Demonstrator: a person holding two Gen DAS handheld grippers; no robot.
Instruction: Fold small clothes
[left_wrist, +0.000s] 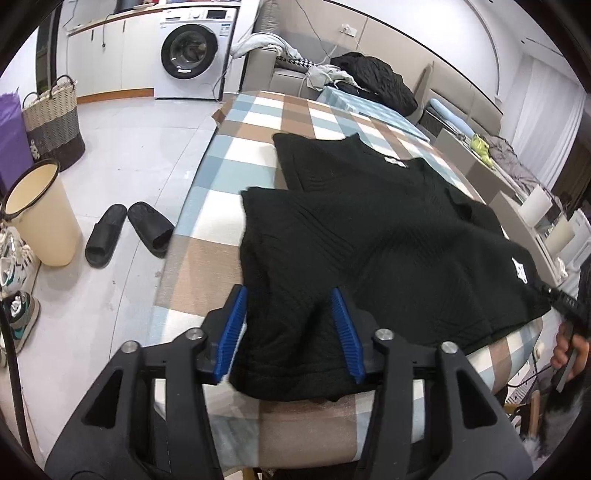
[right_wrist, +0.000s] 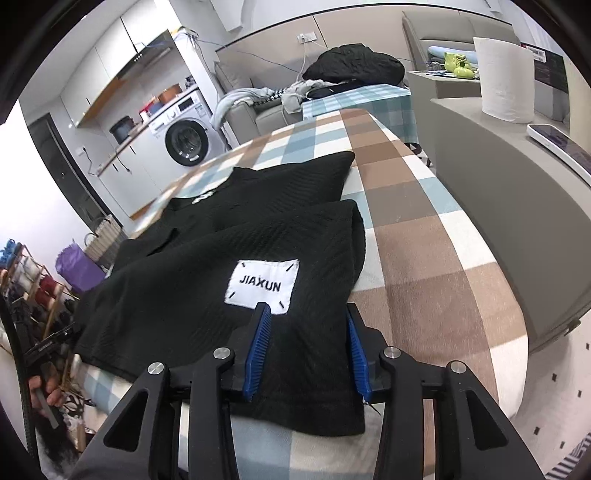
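On checked table (left_wrist: 207, 206), black shirt (left_wrist: 369, 236) spread flat, left tongs (left_wrist: 291, 332) and right tongs (right_wrist: 308, 350) parted, straddling hem, gripping nothing

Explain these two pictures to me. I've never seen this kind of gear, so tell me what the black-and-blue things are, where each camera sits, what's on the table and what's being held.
There is no robot here. A person holds a hand-operated clamp tool in each hand, and each tool carries a wide-angle camera looking along its two blue-padded jaws.

One picture comes from the left gripper, the other from the right gripper. Each view also catches the person's other hand at its edge.

On the checked tablecloth lies a black shirt, partly folded, with a white patch reading JIAXUN. Each gripper stands over a near corner of the shirt with cloth between its jaws, but the pads stand apart from it, so nothing looks clamped.
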